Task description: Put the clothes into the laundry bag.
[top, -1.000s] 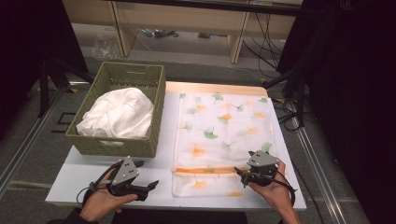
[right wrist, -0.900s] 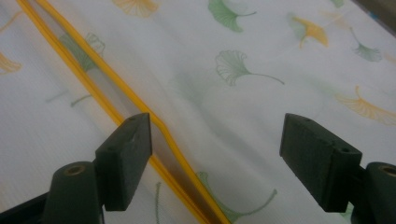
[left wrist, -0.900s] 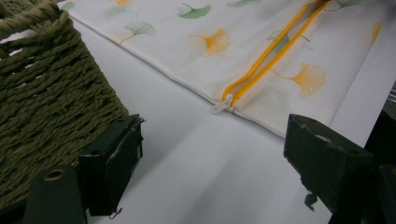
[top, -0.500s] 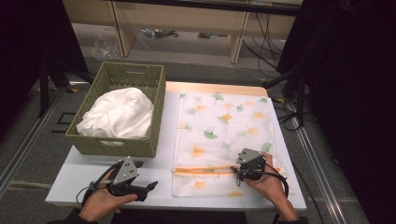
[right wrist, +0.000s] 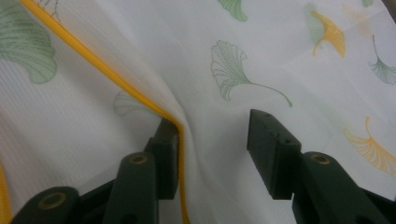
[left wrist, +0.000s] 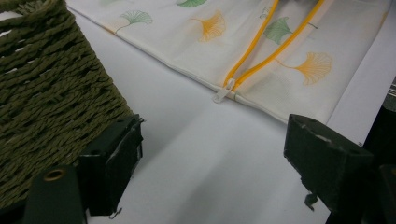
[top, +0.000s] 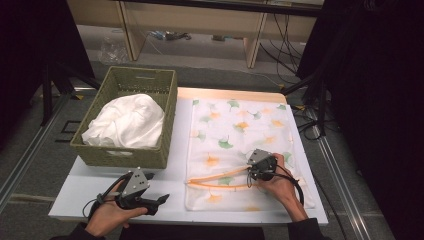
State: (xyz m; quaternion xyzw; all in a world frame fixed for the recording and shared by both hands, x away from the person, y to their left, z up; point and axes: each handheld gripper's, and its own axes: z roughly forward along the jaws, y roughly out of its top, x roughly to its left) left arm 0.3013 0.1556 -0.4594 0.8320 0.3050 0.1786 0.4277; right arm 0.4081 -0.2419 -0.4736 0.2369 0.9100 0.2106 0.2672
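High view: the patterned laundry bag lies flat just right of the woven basket, which holds white cloth. The bag's orange zipper gapes open; nothing is loaded yet.

Left gripper view: the left gripper rests open and empty beside the basket, the zipper pull ahead.

Right gripper view: the right gripper, jaws just closing, straddles a fold at the zipper's upper edge, one jaw under it, not yet pinched.

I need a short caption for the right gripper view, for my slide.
Right gripper closing on the orange-zippered edge of a leaf-print laundry bag.
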